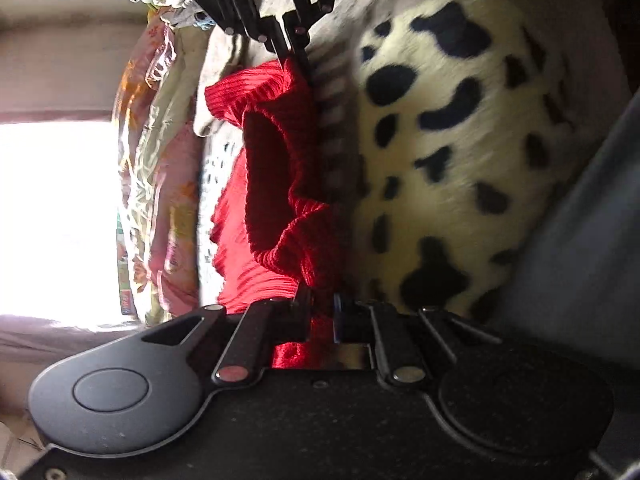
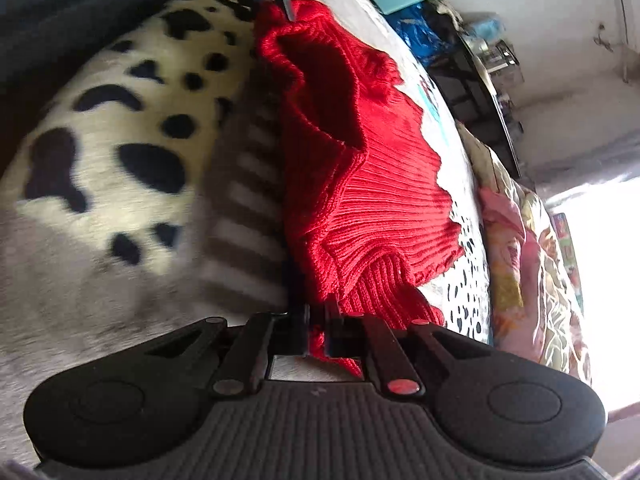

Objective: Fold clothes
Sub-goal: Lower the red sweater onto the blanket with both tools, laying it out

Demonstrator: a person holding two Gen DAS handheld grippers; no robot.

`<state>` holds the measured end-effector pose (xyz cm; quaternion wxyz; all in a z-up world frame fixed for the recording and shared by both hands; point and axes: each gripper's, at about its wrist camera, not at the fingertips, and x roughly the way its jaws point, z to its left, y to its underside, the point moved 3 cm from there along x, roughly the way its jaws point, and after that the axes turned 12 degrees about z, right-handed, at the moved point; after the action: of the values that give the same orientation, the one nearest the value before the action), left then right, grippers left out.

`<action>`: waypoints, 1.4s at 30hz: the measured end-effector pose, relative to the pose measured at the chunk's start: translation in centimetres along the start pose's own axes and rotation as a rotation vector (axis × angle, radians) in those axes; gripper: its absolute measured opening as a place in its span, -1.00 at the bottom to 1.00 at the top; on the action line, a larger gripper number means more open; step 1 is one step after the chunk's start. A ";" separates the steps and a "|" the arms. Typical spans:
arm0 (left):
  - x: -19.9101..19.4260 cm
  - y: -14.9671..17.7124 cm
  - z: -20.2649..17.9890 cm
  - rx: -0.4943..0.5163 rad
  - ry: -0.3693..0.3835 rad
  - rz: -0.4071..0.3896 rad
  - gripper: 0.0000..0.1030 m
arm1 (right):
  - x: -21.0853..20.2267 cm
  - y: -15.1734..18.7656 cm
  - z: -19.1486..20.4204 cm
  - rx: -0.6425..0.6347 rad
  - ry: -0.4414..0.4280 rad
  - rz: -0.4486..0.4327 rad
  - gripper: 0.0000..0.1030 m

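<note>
Right wrist only: blue bags point(image 2: 420, 36).

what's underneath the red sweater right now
The red sweater, pinched by the left gripper and the right gripper, lies over a spotted sheet. What's beneath its middle is hidden.

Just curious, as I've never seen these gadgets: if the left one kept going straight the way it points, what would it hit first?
Probably more of the red knitted sweater its jaws already pinch; farther along that line sits the right gripper, though depth is hard to judge.
</note>
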<state>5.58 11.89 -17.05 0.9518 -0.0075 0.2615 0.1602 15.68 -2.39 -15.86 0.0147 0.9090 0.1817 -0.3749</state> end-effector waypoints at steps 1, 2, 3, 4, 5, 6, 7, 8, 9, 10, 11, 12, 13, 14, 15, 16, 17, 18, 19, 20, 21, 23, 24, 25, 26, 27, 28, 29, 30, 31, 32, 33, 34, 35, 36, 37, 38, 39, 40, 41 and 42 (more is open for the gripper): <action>-0.1 -0.1 -0.3 -0.012 0.014 0.002 -0.83 | -0.5 0.3 0.5 -0.010 -0.002 -0.001 -0.84; -0.2 -0.1 -0.4 -0.033 0.027 0.006 -0.82 | -0.6 0.3 0.9 -0.020 -0.003 -0.002 -0.84; -0.4 -0.1 -0.5 -0.054 0.039 0.009 -0.81 | -0.7 0.3 1.3 -0.027 -0.003 -0.002 -0.84; -0.4 -0.2 -0.5 -0.073 0.052 0.011 -0.80 | -0.6 0.2 1.6 -0.029 -0.006 -0.002 -0.86; -0.5 -0.2 -0.3 -0.089 0.064 0.011 -0.80 | -0.6 0.1 1.7 -0.028 -0.013 -0.004 -0.88; -0.6 -0.2 -0.2 -0.099 0.075 0.012 -0.80 | -0.8 0.0 2.0 -0.028 -0.020 -0.005 -0.97; -0.8 -0.1 -0.2 -0.110 0.085 0.013 -0.80 | -1.0 0.0 2.4 -0.028 -0.027 -0.005 -0.96; -1.0 -0.1 -0.1 -0.121 0.095 0.013 -0.80 | -1.2 0.0 2.7 -0.025 -0.032 -0.006 -0.96; -1.1 -0.1 0.1 -0.135 0.105 0.013 -0.80 | -1.4 0.0 2.9 -0.007 -0.037 -0.004 -0.96; -1.2 0.0 0.4 -0.158 0.125 0.014 -0.80 | -1.7 0.1 2.7 0.044 -0.053 -0.002 -0.96; -1.5 0.0 0.8 -0.192 0.158 0.016 -0.80 | -1.9 0.3 2.0 0.121 -0.077 -0.001 -0.96; -2.0 0.2 1.3 -0.240 0.198 0.014 -0.77 | -2.1 0.5 1.3 0.198 -0.102 0.000 -0.96; -2.6 0.5 1.8 -0.298 0.239 0.011 -0.62 | -2.3 0.8 0.4 0.288 -0.132 -0.002 -0.96; -3.1 1.0 2.4 -0.361 0.271 0.007 -0.48 | -2.4 1.4 -0.7 0.402 -0.169 -0.010 -0.95; -3.6 1.6 3.0 -0.435 0.291 0.003 -0.26 | -2.5 2.2 -1.7 0.530 -0.210 -0.023 -0.86; -3.9 2.5 3.6 -0.531 0.311 0.003 -0.24 | -2.5 3.2 -2.8 0.664 -0.258 -0.039 -0.71; -4.0 3.5 4.4 -0.650 0.343 0.008 -0.24 | -2.4 4.3 -3.8 0.806 -0.312 -0.058 -0.63; -3.6 4.6 5.3 -0.780 0.380 0.014 -0.25 | -2.0 5.7 -4.6 0.960 -0.375 -0.082 -0.39; -2.9 5.7 6.2 -0.910 0.414 0.020 -0.25 | -1.5 7.1 -5.2 1.115 -0.439 -0.109 -0.19; -2.1 6.8 7.0 -1.041 0.448 0.029 -0.26 | -1.0 8.5 -5.8 1.266 -0.500 -0.139 -0.13; -1.1 7.9 7.5 -1.166 0.483 0.039 -0.26 | -0.2 9.6 -6.2 1.401 -0.554 -0.170 -0.08; 1.5 9.9 8.4 -1.396 0.549 0.046 -0.26 | 1.7 11.4 -6.8 1.634 -0.644 -0.219 0.01; 2.8 10.9 8.7 -1.507 0.581 0.045 -0.26 | 2.5 12.0 -6.9 1.721 -0.664 -0.234 0.03; 4.0 12.0 8.9 -1.614 0.606 0.040 -0.26 | 3.1 12.4 -7.1 1.785 -0.667 -0.251 0.04; 5.1 13.0 8.9 -1.706 0.624 0.031 -0.27 | 3.7 12.7 -7.3 1.831 -0.663 -0.265 0.04; 6.2 13.9 8.9 -1.789 0.648 0.021 -0.28 | 4.2 12.9 -7.4 1.877 -0.659 -0.279 0.05; 7.5 14.8 8.8 -1.870 0.672 0.014 -0.28 | 4.8 13.3 -7.5 1.918 -0.659 -0.294 0.05; 8.6 15.6 8.8 -1.943 0.683 0.015 -0.29 | 5.4 13.6 -7.6 1.953 -0.666 -0.311 0.05; 9.8 16.4 8.7 -2.013 0.695 0.014 -0.30 | 6.0 13.9 -7.7 1.982 -0.670 -0.330 0.04; 11.0 17.1 8.6 -2.081 0.714 0.009 -0.30 | 6.7 14.2 -7.8 1.998 -0.673 -0.354 0.01; 12.2 17.8 8.5 -2.147 0.729 -0.002 -0.30 | 7.3 14.3 -7.9 1.996 -0.670 -0.379 -0.01; 13.1 18.4 8.4 -2.209 0.740 -0.024 -0.30 | 7.9 14.5 -7.8 1.979 -0.661 -0.406 -0.05; 13.9 18.9 8.4 -2.262 0.748 -0.046 -0.30 | 8.5 14.6 -7.8 1.961 -0.653 -0.432 -0.17; 14.6 19.3 8.5 -2.300 0.750 -0.069 -0.30 | 8.9 14.7 -7.5 1.945 -0.638 -0.456 -0.28; 15.4 19.6 8.7 -2.332 0.749 -0.087 -0.32 | 9.2 15.2 -7.2 1.952 -0.626 -0.478 -0.55; 16.1 19.8 9.0 -2.355 0.743 -0.097 -0.32 | 9.6 15.9 -7.0 1.990 -0.630 -0.500 -0.74; 16.8 19.9 9.2 -2.375 0.739 -0.108 -0.32 | 9.9 16.4 -7.0 2.016 -0.640 -0.525 -0.75; 17.4 20.0 9.5 -2.391 0.739 -0.118 -0.32 | 10.1 16.6 -6.9 2.020 -0.655 -0.548 -0.75; 17.9 20.1 9.7 -2.401 0.739 -0.125 -0.40 | 10.3 16.5 -7.0 2.013 -0.657 -0.555 -0.75; 18.4 20.2 10.0 -2.400 0.732 -0.112 -0.52 | 10.4 16.3 -7.1 2.004 -0.648 -0.551 -0.75; 18.5 20.3 10.2 -2.381 0.709 -0.084 -0.82 | 10.4 16.1 -7.2 1.996 -0.637 -0.547 -0.75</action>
<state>19.42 37.68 -16.10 0.2341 -0.9172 0.1955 0.2564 32.84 -12.90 -19.65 -0.7694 0.3004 -0.0211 -0.5633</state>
